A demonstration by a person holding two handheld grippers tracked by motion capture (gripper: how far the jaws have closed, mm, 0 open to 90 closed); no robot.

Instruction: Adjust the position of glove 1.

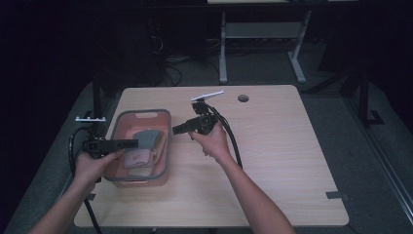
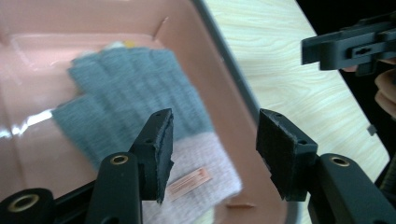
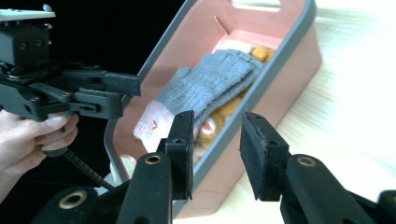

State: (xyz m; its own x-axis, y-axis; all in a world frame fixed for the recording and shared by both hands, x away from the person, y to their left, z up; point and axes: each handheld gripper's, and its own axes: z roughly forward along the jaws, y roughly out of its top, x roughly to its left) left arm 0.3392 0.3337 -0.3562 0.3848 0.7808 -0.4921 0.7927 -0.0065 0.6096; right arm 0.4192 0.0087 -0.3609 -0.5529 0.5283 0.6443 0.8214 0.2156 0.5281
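A pink bin (image 1: 168, 146) with a grey rim stands on the left part of the wooden table (image 1: 272, 146). Inside lies a grey knit glove (image 1: 145, 138) with a pale cuff, on top of something orange and yellow (image 3: 261, 53). My left gripper (image 1: 134, 143) hovers over the bin's left side, pointing right. Its jaws are open above the glove (image 2: 126, 88), and nothing is between them (image 2: 215, 149). My right gripper (image 1: 176, 129) is just right of the bin, pointing left. It is open (image 3: 217, 149) with the bin's rim (image 3: 280, 51) beyond it. The glove (image 3: 210, 79) lies untouched.
A round cable hole (image 1: 243, 98) is near the table's far edge. A strip of dark tape (image 1: 336, 195) sits at the front right. A white desk frame (image 1: 263, 34) stands on the floor behind. Cables trail from both grippers. Bare wood spreads to the right.
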